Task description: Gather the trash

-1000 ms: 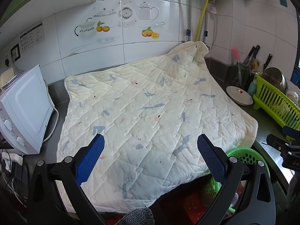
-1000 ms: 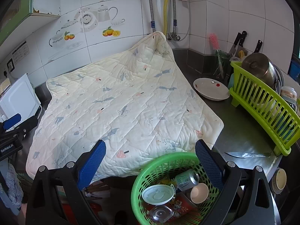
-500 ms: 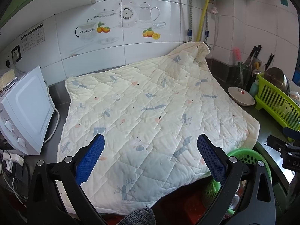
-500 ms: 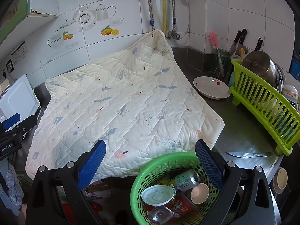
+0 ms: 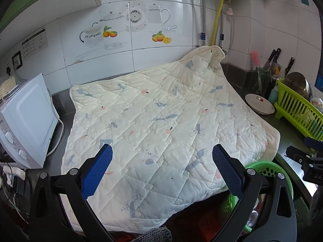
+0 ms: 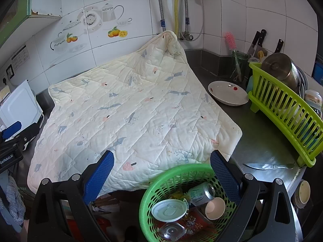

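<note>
A green plastic basket (image 6: 153,189) sits below the counter's front edge, holding a drink can (image 6: 200,191), a round white lid (image 6: 169,209), a small paper cup (image 6: 215,207) and a clear plastic piece (image 6: 171,231). Its rim also shows in the left wrist view (image 5: 268,166). My right gripper (image 6: 161,171) is open and empty, just above the basket. My left gripper (image 5: 162,165) is open and empty over the front of a cream quilted cloth (image 5: 161,121) spread on the counter. No loose trash shows on the cloth.
A white microwave (image 5: 26,121) stands at the left. A white bowl (image 6: 228,95) and a lime dish rack (image 6: 286,113) with a steel pot stand at the right, knives behind. A knife (image 6: 268,165) lies near the counter's front right corner.
Both grippers have drifted slightly; the view of the cloth and basket shifts a little. Nothing was picked up or let go.
</note>
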`<state>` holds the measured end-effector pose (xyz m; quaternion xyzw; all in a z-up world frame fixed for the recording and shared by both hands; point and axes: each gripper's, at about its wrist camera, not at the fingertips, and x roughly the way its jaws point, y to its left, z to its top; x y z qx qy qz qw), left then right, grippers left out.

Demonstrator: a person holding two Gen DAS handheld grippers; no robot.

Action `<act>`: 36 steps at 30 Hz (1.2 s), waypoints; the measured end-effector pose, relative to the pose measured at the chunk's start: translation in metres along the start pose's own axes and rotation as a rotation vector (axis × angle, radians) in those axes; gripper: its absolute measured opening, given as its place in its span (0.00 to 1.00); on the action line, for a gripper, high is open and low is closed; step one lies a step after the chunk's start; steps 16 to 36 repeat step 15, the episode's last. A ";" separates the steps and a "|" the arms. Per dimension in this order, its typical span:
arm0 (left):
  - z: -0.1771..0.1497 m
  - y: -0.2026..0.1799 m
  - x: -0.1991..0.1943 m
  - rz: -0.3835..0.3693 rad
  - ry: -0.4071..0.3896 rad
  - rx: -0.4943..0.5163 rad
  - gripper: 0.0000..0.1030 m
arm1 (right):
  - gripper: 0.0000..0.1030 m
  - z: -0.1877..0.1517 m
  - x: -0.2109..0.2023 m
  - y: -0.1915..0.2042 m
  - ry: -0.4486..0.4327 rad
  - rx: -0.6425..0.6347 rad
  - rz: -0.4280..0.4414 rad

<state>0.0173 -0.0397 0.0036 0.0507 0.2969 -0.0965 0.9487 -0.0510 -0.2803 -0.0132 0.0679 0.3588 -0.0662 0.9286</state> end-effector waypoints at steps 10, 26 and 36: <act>0.002 0.000 -0.001 0.020 -0.017 -0.006 0.95 | 0.90 0.000 0.002 -0.001 -0.003 0.002 0.001; 0.001 0.000 -0.002 0.025 -0.017 -0.006 0.95 | 0.90 0.001 0.002 -0.001 -0.005 0.005 0.000; 0.001 0.000 -0.002 0.025 -0.017 -0.006 0.95 | 0.90 0.001 0.002 -0.001 -0.005 0.005 0.000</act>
